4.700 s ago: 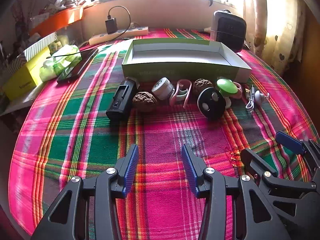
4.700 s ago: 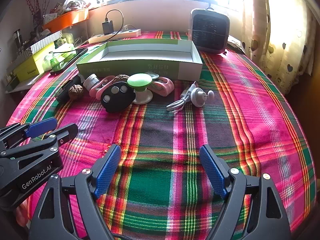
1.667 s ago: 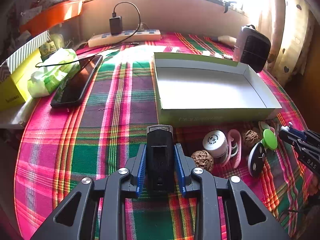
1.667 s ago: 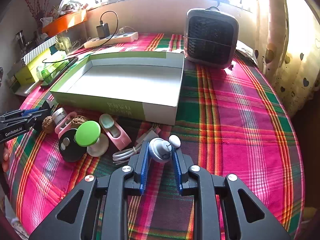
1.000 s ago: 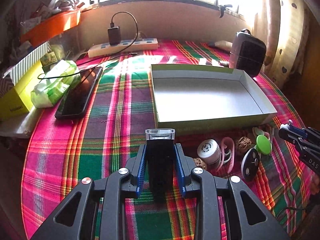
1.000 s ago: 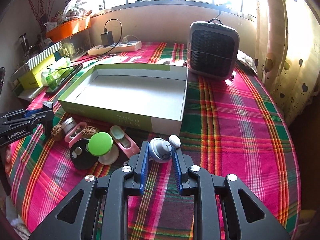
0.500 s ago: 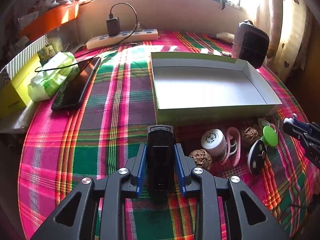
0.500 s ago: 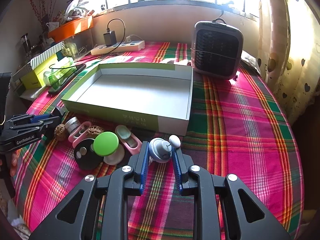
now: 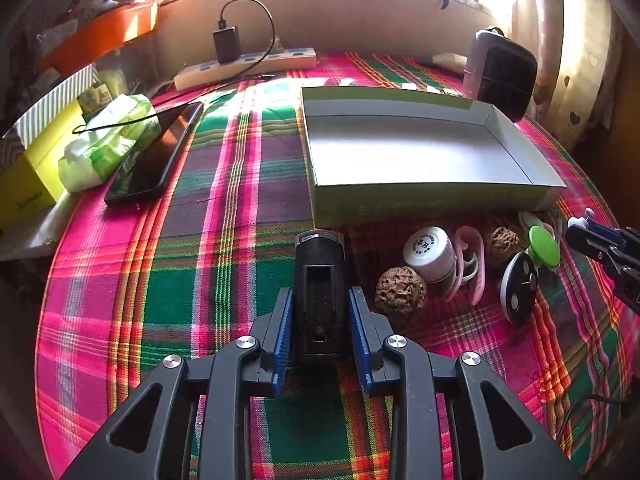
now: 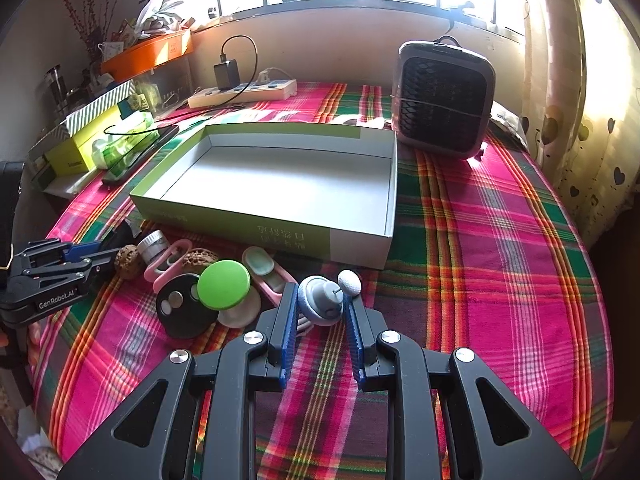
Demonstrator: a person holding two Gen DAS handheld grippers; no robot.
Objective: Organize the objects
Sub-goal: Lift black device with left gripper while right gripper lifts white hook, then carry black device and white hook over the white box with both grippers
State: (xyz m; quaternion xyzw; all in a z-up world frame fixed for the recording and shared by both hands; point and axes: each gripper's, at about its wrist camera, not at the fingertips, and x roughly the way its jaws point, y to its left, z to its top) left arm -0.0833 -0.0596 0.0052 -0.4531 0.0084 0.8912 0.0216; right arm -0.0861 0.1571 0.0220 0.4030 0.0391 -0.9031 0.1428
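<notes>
Black rectangular device pinched upright in left gripper, jaws now opening, lowered from its raised position a second ago back toward the table. Small grey-and-white gadget clamped between right gripper jaws, unchanged, just short of the clutter. Beyond: walnut, white cap, green disc loose. Farthest: green tray empty. Judged: release under way outside tray; sorting not begun.
</notes>
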